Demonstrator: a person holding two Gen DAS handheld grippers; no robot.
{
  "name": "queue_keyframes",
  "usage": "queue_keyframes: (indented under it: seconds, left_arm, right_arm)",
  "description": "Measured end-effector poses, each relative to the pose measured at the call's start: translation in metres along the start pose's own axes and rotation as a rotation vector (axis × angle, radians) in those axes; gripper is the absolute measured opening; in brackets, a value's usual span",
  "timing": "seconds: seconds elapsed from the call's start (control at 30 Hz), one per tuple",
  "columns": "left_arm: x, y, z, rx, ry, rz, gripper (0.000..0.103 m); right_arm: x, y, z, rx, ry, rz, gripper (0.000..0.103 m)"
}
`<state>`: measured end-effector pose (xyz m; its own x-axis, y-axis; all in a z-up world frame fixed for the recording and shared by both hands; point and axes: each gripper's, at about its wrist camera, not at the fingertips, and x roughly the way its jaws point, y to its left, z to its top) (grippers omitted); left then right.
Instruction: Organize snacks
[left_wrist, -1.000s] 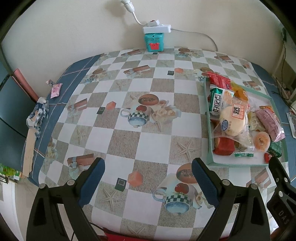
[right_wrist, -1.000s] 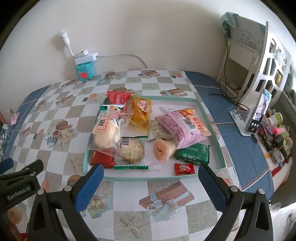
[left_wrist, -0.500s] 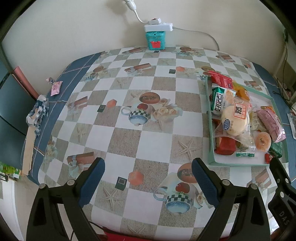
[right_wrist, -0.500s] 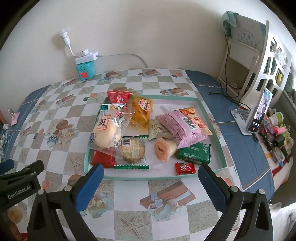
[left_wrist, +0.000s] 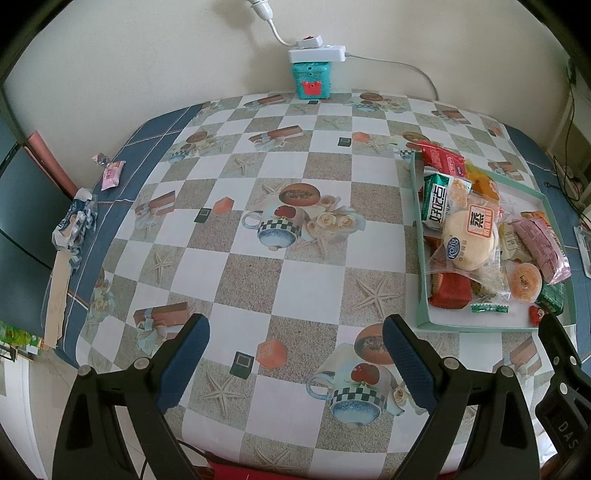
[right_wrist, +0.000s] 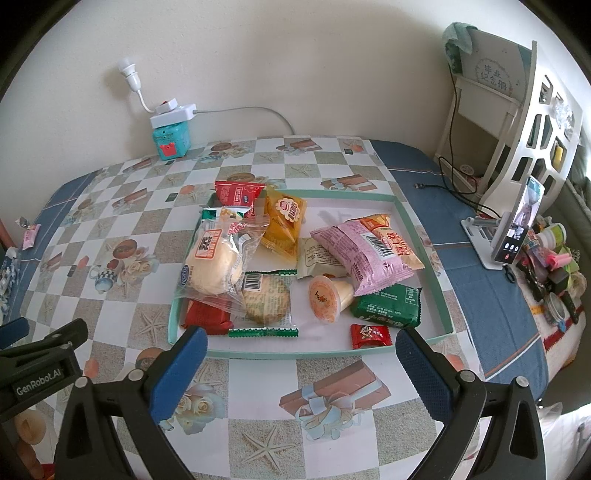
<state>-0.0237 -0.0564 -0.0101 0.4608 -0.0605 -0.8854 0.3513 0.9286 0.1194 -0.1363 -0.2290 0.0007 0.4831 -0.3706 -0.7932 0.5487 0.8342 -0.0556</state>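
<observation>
A shallow mint-green tray (right_wrist: 439, 284) on the patterned tablecloth holds several snacks: a bagged white bun (right_wrist: 212, 262), a round biscuit pack (right_wrist: 266, 299), a pink pack (right_wrist: 360, 254), a yellow pack (right_wrist: 284, 221), a jelly cup (right_wrist: 325, 299), a green pack (right_wrist: 388, 306) and a small red candy (right_wrist: 369, 335). The tray also shows in the left wrist view (left_wrist: 421, 236). My right gripper (right_wrist: 297, 373) is open and empty, just before the tray's near rim. My left gripper (left_wrist: 295, 363) is open and empty over the tablecloth, left of the tray. A pink candy (left_wrist: 110, 176) lies at the table's far left edge.
A teal box (right_wrist: 170, 139) with a white power strip stands at the back by the wall. A phone on a stand (right_wrist: 517, 225) and a white shelf (right_wrist: 517, 110) are at the right. Small clutter (right_wrist: 554, 273) lies at the far right. Crumpled wrapping (left_wrist: 74, 229) lies at the left edge.
Both grippers have drawn back slightly from the table, so the scene sits a little farther away. The snacks and tray have not moved.
</observation>
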Motion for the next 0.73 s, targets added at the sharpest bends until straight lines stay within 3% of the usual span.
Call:
queue_keyframes:
  seconds: [0.73]
  left_arm:
    - [-0.0042,-0.0027,0.001,-0.007,-0.014,0.0,0.095]
  right_arm:
    - [0.0008,0.0022,-0.0006,0.0,0.002,0.001,0.103]
